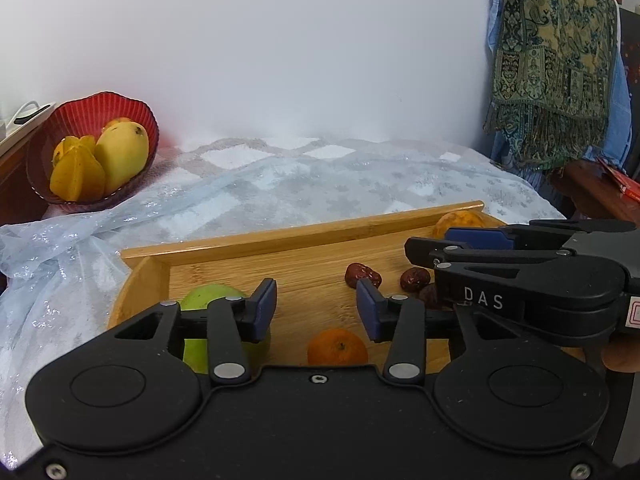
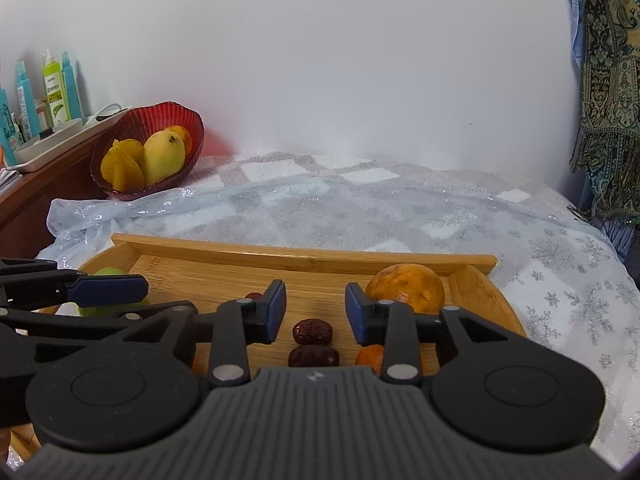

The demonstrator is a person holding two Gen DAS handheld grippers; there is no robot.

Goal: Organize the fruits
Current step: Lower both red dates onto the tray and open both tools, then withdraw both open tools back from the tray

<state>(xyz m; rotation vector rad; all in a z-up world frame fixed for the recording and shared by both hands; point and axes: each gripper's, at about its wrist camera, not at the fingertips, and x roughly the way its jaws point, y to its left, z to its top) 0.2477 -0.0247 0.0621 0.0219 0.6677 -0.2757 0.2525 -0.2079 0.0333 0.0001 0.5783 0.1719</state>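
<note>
A: Fruit is in two places. On the wooden tray (image 2: 304, 257) lie a green fruit (image 1: 208, 298), a small orange (image 1: 337, 346), a bigger orange fruit (image 2: 406, 286) at the far right corner, and dark red dates (image 2: 312, 331).

B: And the rest?

A: In the red bowl (image 1: 132, 110) at the far left, near the wall: a yellow mango (image 1: 122, 154) and a star fruit (image 1: 76, 176), touching each other.

B: What about the grippers?

A: The left gripper (image 1: 316, 306) hangs over the tray, its jaws partly apart, nothing between the pads. The small orange lies just below the gap. The right gripper (image 2: 316, 312) is also partly apart and empty, with two dates under its gap.

B: What is the tray on?

A: A pale, glittery cloth (image 2: 360, 208) spread over the table.
</note>
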